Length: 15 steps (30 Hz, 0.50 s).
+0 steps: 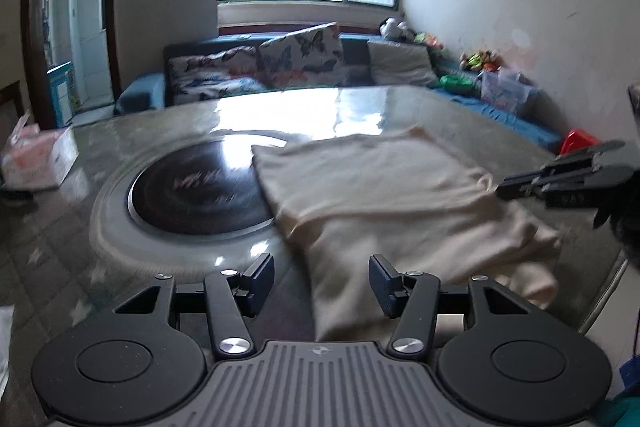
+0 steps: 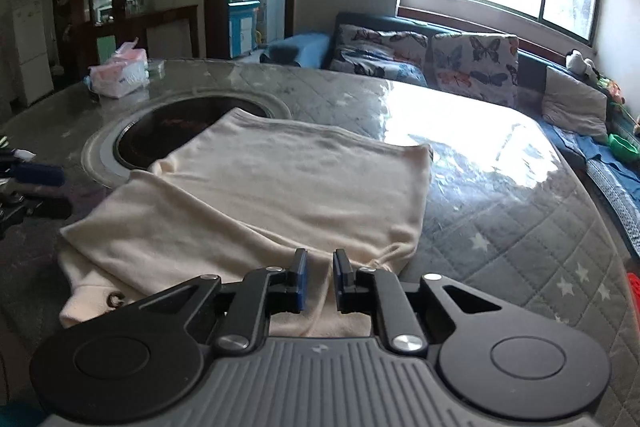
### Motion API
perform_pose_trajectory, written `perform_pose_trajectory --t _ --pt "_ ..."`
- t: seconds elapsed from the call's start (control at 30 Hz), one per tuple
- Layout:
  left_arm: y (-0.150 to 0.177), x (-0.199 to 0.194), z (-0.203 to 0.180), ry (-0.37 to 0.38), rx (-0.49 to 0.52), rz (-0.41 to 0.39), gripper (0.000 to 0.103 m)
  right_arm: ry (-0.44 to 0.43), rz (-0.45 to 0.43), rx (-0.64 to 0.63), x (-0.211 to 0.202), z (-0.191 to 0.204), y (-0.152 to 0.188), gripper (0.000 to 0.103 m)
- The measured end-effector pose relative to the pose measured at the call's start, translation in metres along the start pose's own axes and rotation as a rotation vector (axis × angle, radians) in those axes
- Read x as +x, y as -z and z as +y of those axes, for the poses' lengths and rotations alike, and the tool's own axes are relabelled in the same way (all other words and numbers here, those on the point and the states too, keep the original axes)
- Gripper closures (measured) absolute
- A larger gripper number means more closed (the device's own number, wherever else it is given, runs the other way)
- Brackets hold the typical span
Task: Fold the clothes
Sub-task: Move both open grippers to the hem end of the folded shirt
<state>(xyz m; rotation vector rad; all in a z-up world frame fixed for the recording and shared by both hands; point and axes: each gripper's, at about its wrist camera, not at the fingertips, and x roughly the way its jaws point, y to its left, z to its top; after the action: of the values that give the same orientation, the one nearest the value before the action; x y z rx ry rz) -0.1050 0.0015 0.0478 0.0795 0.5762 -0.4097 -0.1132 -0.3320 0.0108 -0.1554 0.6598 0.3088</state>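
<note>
A cream garment (image 1: 372, 179) lies folded on the quilted table cover (image 1: 60, 247), its far left corner overlapping a dark round inset (image 1: 200, 191). My left gripper (image 1: 322, 283) hovers open over the garment's near left edge, nothing between its fingers. My right gripper (image 2: 320, 279) sits low over the garment's (image 2: 280, 179) near right edge. Its jaws stand only a narrow gap apart, and the cloth lies flat beneath them, unpinched. In the left wrist view the right gripper (image 1: 504, 189) reaches in from the right, its tip beside the folded edge.
A pink tissue box (image 2: 120, 75) stands on the table's far left side. Behind the table runs a blue sofa (image 2: 440, 59) with butterfly cushions, toys along the right wall. The table's right part (image 2: 500, 227) shows bare quilted cover.
</note>
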Motion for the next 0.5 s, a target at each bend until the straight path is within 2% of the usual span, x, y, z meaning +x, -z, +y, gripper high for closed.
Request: perform_pose_trajectory --t 0.27,0.5 --pt "-0.016 0.038 -0.014 0.046 0.017 0.012 0.053 -0.061 -0.013 -0.023 0.011 0.009 0.0 0.09" --pt "-0.006 0.074 -0.013 0.011 0.037 0.07 0.058 -0.065 0.011 -0.016 0.03 0.005 0.006 0.087"
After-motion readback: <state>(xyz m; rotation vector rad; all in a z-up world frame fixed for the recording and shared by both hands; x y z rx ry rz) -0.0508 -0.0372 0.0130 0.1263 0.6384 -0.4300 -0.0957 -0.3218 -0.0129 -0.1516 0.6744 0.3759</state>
